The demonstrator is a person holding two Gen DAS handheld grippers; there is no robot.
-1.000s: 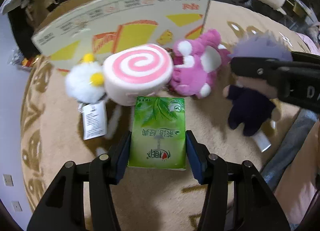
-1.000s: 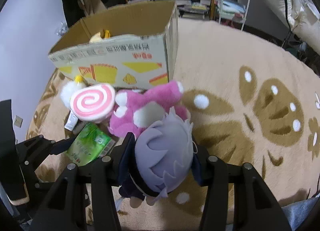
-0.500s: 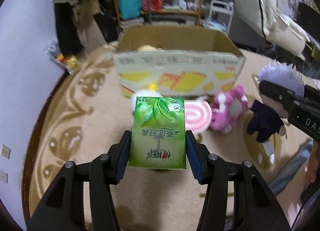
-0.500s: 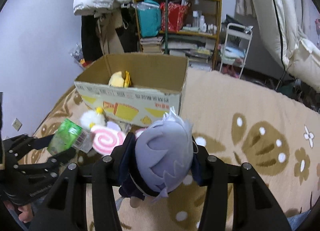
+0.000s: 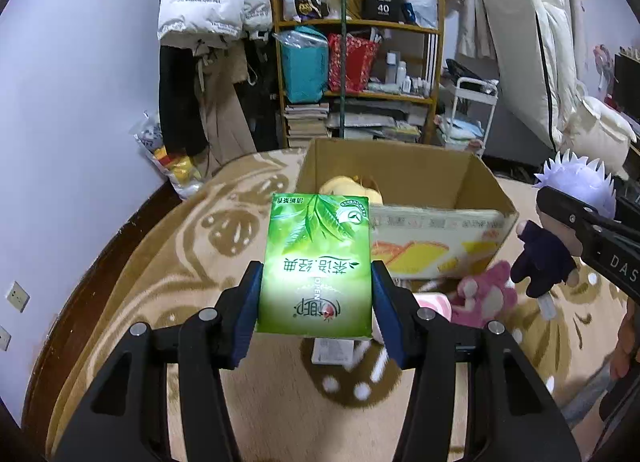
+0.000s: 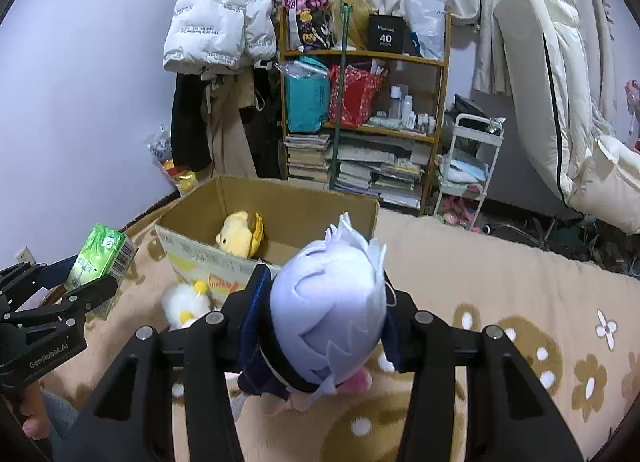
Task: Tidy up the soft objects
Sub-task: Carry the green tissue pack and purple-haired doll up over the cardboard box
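My left gripper point(image 5: 316, 302) is shut on a green tissue pack point(image 5: 316, 262) and holds it in the air, left of and near the cardboard box point(image 5: 436, 238). The pack also shows in the right wrist view point(image 6: 100, 258). My right gripper point(image 6: 324, 322) is shut on a purple-haired doll point(image 6: 328, 310), held above the carpet just right of the box point(image 6: 288, 206); the doll also shows in the left wrist view point(image 5: 572, 190). A yellow plush point(image 6: 240, 234) lies inside the box.
On the carpet in front of the box lie a pink plush point(image 5: 484, 298), a pink swirl cushion point(image 5: 432, 302) and a white fluffy chick point(image 6: 184, 302). A cluttered bookshelf point(image 6: 360, 122) and a white trolley point(image 6: 464, 166) stand behind the box.
Both grippers have risen well above the carpet with their loads. The views tilted up, so the box's open top and the room behind now show.
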